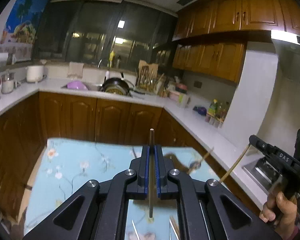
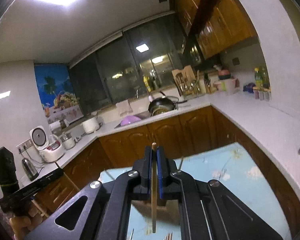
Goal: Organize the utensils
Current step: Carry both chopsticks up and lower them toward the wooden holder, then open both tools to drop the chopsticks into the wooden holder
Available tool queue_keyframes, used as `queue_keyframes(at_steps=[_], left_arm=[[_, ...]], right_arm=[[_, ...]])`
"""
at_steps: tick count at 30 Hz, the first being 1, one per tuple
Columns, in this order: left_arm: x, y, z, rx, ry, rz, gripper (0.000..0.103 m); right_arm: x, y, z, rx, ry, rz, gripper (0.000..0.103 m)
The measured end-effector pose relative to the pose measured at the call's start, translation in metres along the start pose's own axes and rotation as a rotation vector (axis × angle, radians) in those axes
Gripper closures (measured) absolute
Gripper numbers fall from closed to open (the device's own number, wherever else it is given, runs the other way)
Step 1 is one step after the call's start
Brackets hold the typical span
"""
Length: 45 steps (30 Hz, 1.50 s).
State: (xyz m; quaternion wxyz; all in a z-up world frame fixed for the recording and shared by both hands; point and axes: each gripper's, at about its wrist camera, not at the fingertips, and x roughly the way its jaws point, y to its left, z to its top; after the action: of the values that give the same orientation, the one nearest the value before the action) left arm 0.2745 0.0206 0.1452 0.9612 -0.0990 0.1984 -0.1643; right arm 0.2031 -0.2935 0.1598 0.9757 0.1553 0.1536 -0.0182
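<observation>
My left gripper [image 1: 151,147] is shut on a dark wooden chopstick [image 1: 151,206] that runs lengthwise between its blue pads, tip poking out in front. It hangs above the light-blue floral table [image 1: 74,166]. My right gripper [image 2: 154,148] is shut on a pale chopstick [image 2: 154,210] in the same way. In the left wrist view the right gripper [image 1: 251,140] is off to the right, a hand holding it, with the pale chopstick [image 1: 233,167] slanting down from it. The left gripper [image 2: 61,171] shows at the right wrist view's left edge.
More utensil tips [image 1: 174,227] lie on the table below the jaws. A brown shape [image 2: 148,210] sits under the right gripper. White counters [image 1: 200,128] wrap around, with a sink holding a black pan [image 1: 115,85], a rice cooker [image 2: 50,148] and a kettle [image 2: 29,168].
</observation>
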Motion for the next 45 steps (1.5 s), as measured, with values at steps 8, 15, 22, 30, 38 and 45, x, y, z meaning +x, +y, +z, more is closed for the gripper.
queue_keyframes(at_steps=[8,15,22,30,38,45], left_arm=[[0.045,0.000,0.009,-0.001,-0.075,0.017,0.100],[0.093,0.004,-0.013,-0.048,-0.078,0.055,0.100],[0.127,0.003,-0.039,-0.062,-0.016,0.078,0.100],[0.153,0.009,-0.042,-0.074,0.058,0.090,0.100],[0.155,0.008,-0.022,-0.049,0.079,0.092,0.099],[0.152,0.008,-0.024,-0.032,0.095,0.084,0.099]], right_arm=[[0.021,0.003,0.031,-0.031,-0.082,-0.032,0.098],[0.051,-0.004,0.027,-0.032,-0.079,-0.051,0.098],[0.070,-0.016,-0.010,-0.015,-0.029,-0.062,0.098],[0.090,-0.026,-0.040,0.012,0.064,-0.079,0.098],[0.094,-0.030,-0.044,0.018,0.097,-0.088,0.098],[0.095,-0.029,-0.044,0.029,0.107,-0.084,0.093]])
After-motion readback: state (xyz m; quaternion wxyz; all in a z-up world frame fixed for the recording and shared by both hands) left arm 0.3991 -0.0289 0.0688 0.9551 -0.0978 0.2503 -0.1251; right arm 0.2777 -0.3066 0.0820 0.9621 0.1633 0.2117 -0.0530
